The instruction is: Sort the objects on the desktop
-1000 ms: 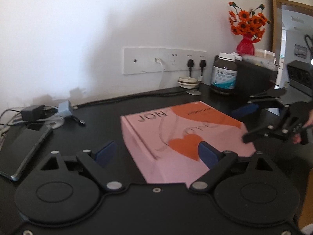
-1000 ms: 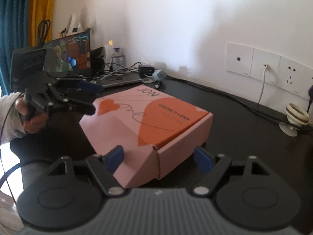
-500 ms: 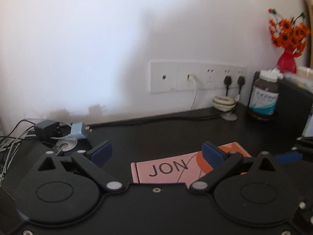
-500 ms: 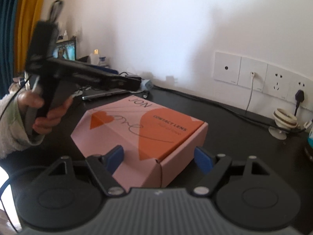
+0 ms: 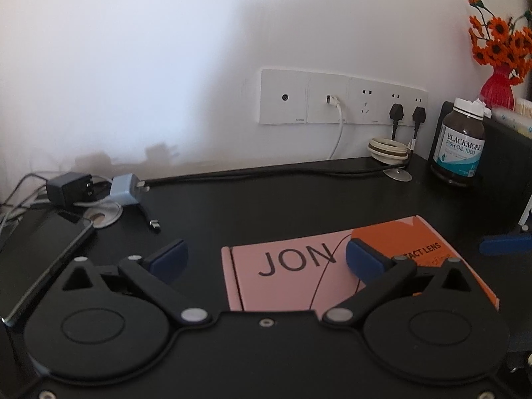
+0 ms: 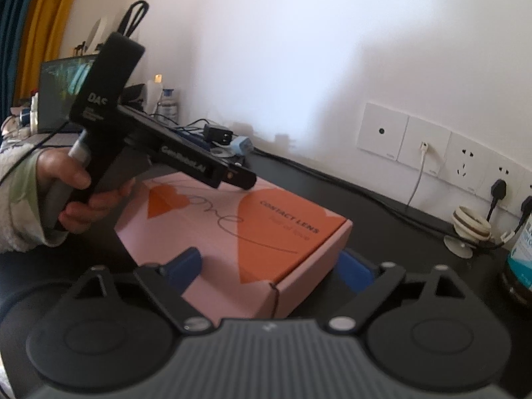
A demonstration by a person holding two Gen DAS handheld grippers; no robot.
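Note:
A pink box [image 5: 292, 276] with orange hearts, printed "JON" and "CONTACT LENS", lies flat on the black desk [image 5: 266, 206]. My left gripper [image 5: 266, 259] hovers over its near left corner, jaws opening wide. Its right pad [image 5: 362, 259] is above the lid and its left pad [image 5: 169, 259] is off the box. In the right wrist view a corner of the box [image 6: 232, 219] points between the fingers of my right gripper [image 6: 271, 266], whose jaws are opening; no pad presses on it. A hand holds the left gripper [image 6: 242, 179] above the box's far side.
A phone [image 5: 43, 259], chargers [image 5: 66, 188] and cables lie at the left. Wall sockets [image 5: 342, 103], a coiled cable holder [image 5: 389, 148], a fish oil bottle [image 5: 460, 146] and a red vase of orange flowers [image 5: 498, 83] line the back right. A laptop [image 6: 63, 83] stands far left.
The left gripper has swung from beside the box to above it and now faces the wall. The right gripper came closer to the box's corner. Both pairs of jaws stand wider.

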